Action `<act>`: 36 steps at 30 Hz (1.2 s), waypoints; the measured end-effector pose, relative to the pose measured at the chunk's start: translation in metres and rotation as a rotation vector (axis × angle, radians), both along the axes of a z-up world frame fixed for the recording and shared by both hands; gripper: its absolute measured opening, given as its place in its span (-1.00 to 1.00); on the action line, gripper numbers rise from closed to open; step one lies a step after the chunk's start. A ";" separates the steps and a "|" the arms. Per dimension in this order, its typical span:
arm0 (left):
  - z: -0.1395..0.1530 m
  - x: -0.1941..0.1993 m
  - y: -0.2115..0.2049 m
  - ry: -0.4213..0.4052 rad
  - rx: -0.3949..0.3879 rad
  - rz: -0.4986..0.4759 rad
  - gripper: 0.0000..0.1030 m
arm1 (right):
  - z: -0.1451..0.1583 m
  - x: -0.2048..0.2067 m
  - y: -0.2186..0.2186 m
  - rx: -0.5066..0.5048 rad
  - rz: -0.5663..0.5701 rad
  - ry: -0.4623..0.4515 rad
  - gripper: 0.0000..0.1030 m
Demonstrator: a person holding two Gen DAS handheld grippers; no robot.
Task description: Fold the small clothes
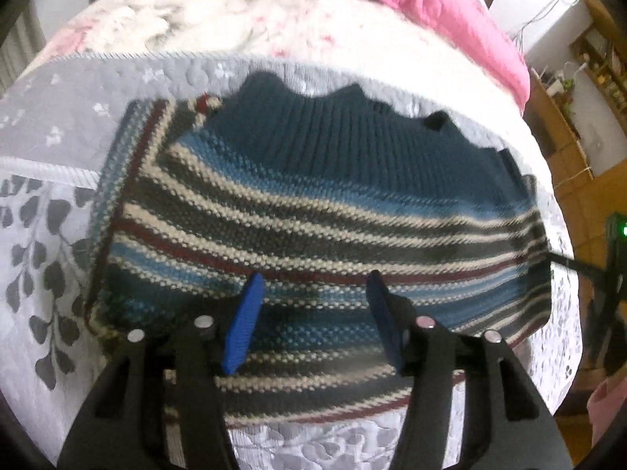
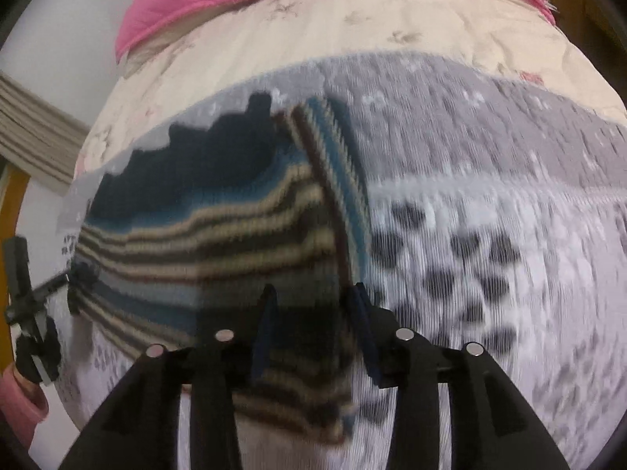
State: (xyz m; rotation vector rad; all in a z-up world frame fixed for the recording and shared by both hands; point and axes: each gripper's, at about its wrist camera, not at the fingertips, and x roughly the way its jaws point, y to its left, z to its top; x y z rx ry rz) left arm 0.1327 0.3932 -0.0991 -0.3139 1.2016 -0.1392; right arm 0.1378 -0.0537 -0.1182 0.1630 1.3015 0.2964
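Note:
A small knitted sweater [image 1: 313, 203] striped in blue, cream, grey and dark red lies flat on the bed, its plain dark blue ribbed band at the far side. One side of it is folded inward as a striped strip [image 1: 129, 164]. My left gripper [image 1: 315, 276] hovers open over the near middle of the sweater, with nothing between its blue fingers [image 1: 245, 321]. In the blurred right wrist view the sweater [image 2: 203, 227] fills the left half. My right gripper [image 2: 312, 291] stands open over its near right part, beside the folded strip [image 2: 337, 180].
The sweater rests on a grey and white quilt with a leaf print [image 1: 43, 243], [image 2: 490, 235]. A cream floral cover [image 1: 188, 8] and a pink duvet [image 1: 450, 4] lie beyond. A black stand-like device [image 1: 615, 258], [image 2: 27, 297] sits at the bed's edge, above wooden floor.

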 end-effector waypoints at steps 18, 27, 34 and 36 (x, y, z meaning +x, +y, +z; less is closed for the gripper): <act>-0.028 -0.012 -0.004 0.076 0.059 -0.004 0.21 | -0.038 -0.057 -0.015 -0.059 -0.031 0.141 -0.39; -0.006 -0.007 -0.009 0.042 0.001 0.019 0.32 | -0.002 -0.015 -0.015 0.035 -0.073 0.070 0.40; -0.018 0.005 -0.013 0.055 0.010 0.017 0.33 | -0.035 0.015 -0.021 0.102 -0.083 0.139 0.40; -0.024 0.009 -0.012 0.068 0.008 0.021 0.33 | -0.045 0.017 -0.014 0.102 -0.081 0.156 0.33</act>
